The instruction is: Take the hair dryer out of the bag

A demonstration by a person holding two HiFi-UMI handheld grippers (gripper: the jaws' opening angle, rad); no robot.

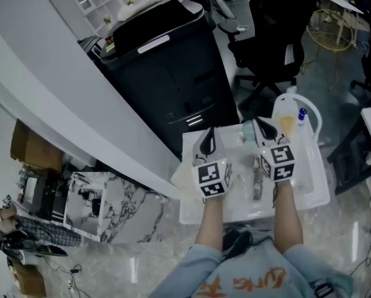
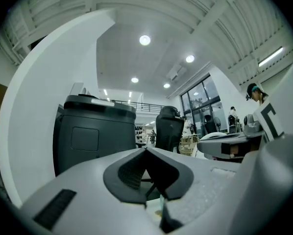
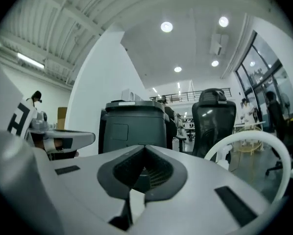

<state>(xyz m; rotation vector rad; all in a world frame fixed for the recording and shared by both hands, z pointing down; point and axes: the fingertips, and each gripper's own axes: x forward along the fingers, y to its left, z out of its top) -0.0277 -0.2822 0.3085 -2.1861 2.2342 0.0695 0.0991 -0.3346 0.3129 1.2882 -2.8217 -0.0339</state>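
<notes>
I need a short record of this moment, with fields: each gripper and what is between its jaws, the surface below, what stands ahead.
left gripper: jaws together, nothing between them
right gripper: jaws together, nothing between them
surface below: white table, under both grippers
ahead: dark cabinet, with a black office chair to its right
hair dryer and bag: cannot be made out in these views

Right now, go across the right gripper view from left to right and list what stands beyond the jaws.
left gripper → white pillar → dark grey cabinet → black office chair → white curved handle
</notes>
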